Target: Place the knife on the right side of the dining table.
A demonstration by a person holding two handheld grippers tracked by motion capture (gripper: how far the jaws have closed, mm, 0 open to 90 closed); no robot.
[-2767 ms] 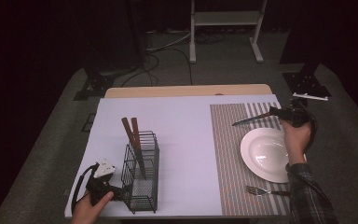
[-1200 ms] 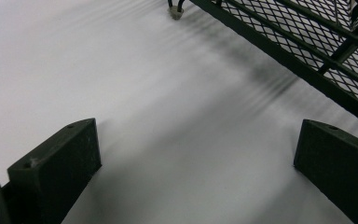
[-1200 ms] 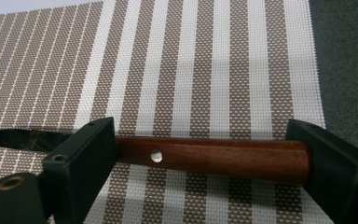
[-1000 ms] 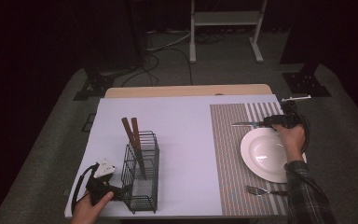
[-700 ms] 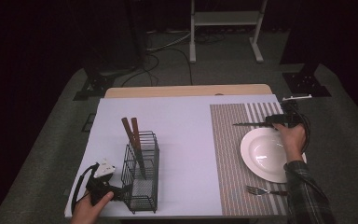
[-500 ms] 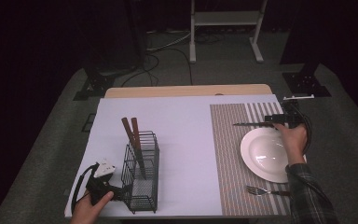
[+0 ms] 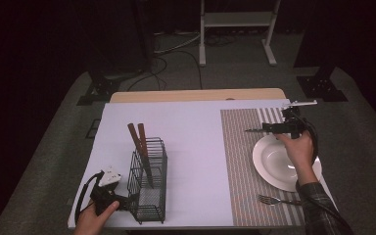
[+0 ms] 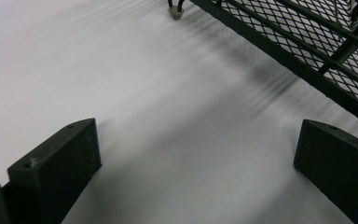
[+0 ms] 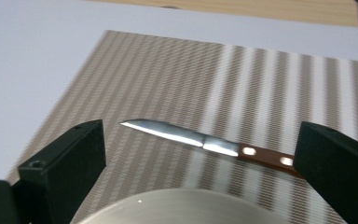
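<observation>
The counter (image 7: 191,122) is covered by a white sheet, with a striped placemat (image 7: 240,161) on its right portion. A white plate (image 7: 274,164) sits on the placemat, and a fork (image 7: 274,200) lies on the mat near the plate's near edge. The right gripper (image 7: 269,129) is held above the far rim of the plate; in the right gripper view its jaws stand wide apart, released, with nothing between them under grip. A knife (image 9: 209,143) with a brown riveted handle lies on the placemat just beyond the plate, blade pointing toward the white sheet, handle end running behind the right-hand jaw; contact there cannot be determined. At the near left of the counter stands a black wire caddy (image 7: 149,183) holding two brown-handled utensils (image 7: 139,142) upright and slightly tilted. The left gripper (image 7: 120,201) rests low beside the caddy; its jaws are spread and empty over bare white surface, the caddy's mesh wall (image 8: 307,42) just ahead.
</observation>
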